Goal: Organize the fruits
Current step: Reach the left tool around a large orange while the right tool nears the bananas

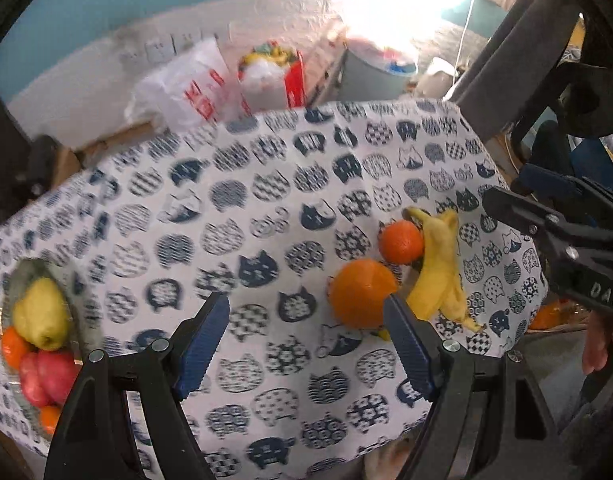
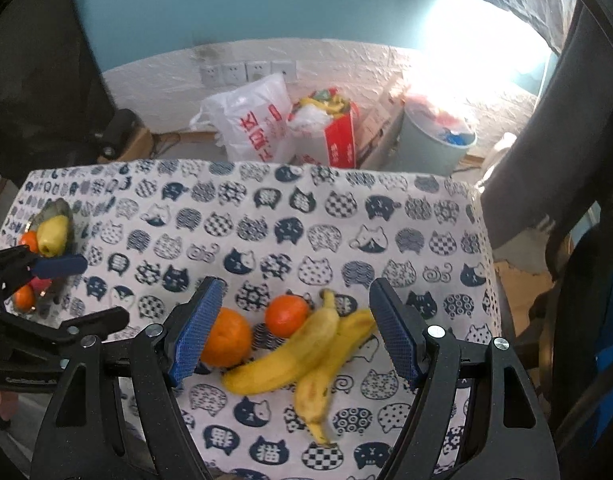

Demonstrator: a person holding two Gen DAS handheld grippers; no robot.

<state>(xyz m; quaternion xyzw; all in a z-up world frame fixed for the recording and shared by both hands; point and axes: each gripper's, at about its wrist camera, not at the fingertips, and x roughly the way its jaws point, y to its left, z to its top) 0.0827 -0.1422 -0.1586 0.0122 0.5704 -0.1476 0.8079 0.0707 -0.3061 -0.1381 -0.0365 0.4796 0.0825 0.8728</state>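
Two bananas [image 2: 302, 356], a large orange [image 2: 226, 338] and a small orange [image 2: 286, 315] lie together on the cat-print tablecloth [image 2: 266, 216]. My right gripper [image 2: 294, 332] is open and empty, its jaws standing to either side of this group, above it. My left gripper [image 1: 306, 340] is open and empty over bare cloth, with the large orange [image 1: 360, 292], small orange [image 1: 400, 241] and bananas [image 1: 438, 268] to its right. A plate [image 1: 38, 272] at the left holds a yellow-green pear [image 1: 40, 314], red apples [image 1: 46, 376] and small oranges. The plate [image 2: 56, 210] also shows in the right wrist view.
Behind the table stand a white plastic bag [image 2: 252, 122], a red-and-white carton [image 2: 334, 136] and a pale bin [image 2: 438, 140] against a wall with sockets. A dark chair frame [image 1: 518, 68] rises at the right. The table's right edge [image 2: 486, 248] drops off near the bananas.
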